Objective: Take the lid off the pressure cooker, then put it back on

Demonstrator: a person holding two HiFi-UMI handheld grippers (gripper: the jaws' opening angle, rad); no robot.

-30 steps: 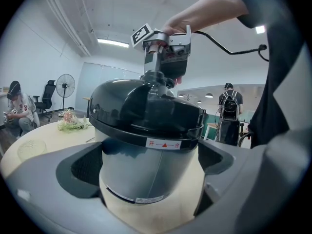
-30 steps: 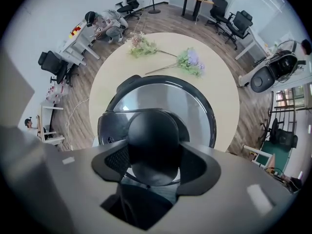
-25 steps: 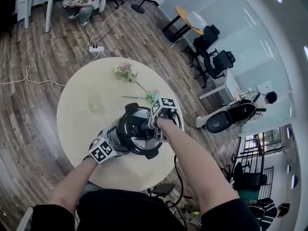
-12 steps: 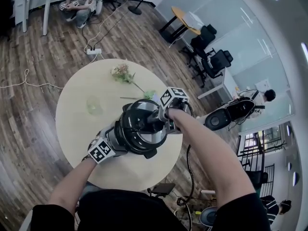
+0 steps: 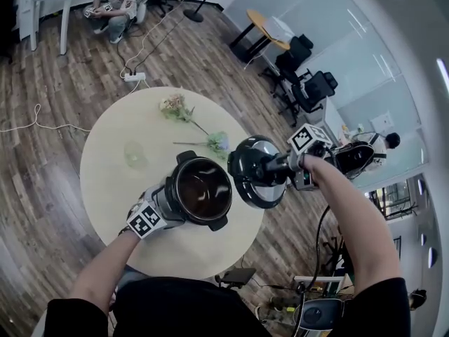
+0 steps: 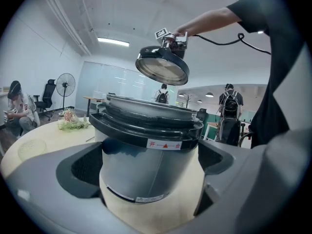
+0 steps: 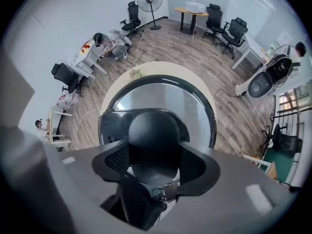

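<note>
The pressure cooker pot (image 5: 202,190) stands open on the round table (image 5: 112,188), its dark inside showing. My left gripper (image 5: 172,201) reaches in from the near left, jaws closed against the pot's steel body (image 6: 141,165). The lid (image 5: 254,171) hangs in the air right of the pot, past the table edge, tilted. My right gripper (image 5: 279,167) points down and is shut on the lid's black knob (image 7: 153,140). In the left gripper view the lid (image 6: 162,65) floats above the pot's rim, with the right gripper (image 6: 173,39) on top of it.
A bunch of flowers (image 5: 175,106), a green sprig (image 5: 219,142) and a clear glass (image 5: 136,153) lie on the far half of the table. A power strip (image 5: 135,76) and cables cross the wooden floor. Office chairs and seated people are farther off.
My right gripper has lifted the lid off the pot and carried it up and to the right, uncovering the pot's inside. The left gripper and pot have stayed put.
</note>
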